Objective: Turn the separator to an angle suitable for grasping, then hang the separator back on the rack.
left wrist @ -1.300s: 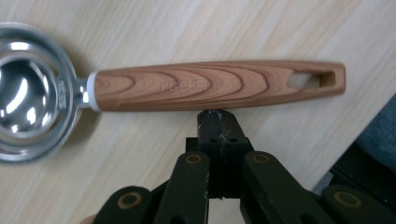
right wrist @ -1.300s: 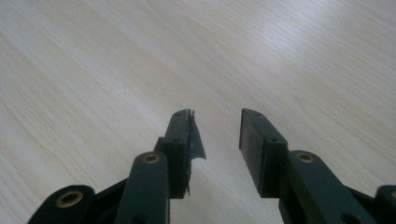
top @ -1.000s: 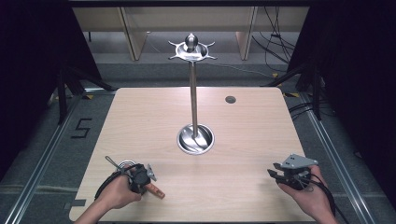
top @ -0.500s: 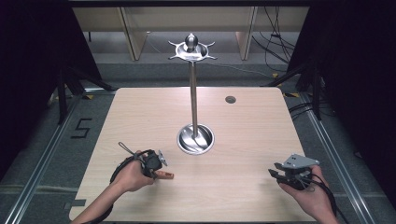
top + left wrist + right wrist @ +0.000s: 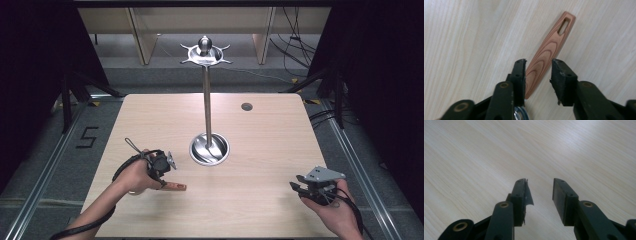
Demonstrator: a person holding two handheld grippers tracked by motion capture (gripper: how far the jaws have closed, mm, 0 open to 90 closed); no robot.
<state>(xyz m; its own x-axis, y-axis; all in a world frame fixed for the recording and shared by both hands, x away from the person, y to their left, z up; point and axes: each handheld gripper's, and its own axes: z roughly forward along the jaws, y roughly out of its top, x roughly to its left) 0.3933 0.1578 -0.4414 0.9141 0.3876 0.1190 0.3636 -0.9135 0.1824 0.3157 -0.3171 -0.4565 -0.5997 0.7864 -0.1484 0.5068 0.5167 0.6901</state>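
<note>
one wooden handle [image 5: 550, 52], one metal stand [image 5: 207, 105]

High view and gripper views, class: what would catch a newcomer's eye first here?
First, the tall metal stand at the middle of the wooden table, its round base shining and hooks spread at its top. Next, the reddish wooden handle lying flat near the table's front left, between the open jaws of the left gripper. The right gripper, also open, holds nothing.

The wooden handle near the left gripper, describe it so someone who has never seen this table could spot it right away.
On the pale wood table, look front-left of the tall metal stand. There the left gripper hovers over a flat reddish-brown wooden handle. It is the table's one dark-grained piece, with a slot cut through its far end.
</note>
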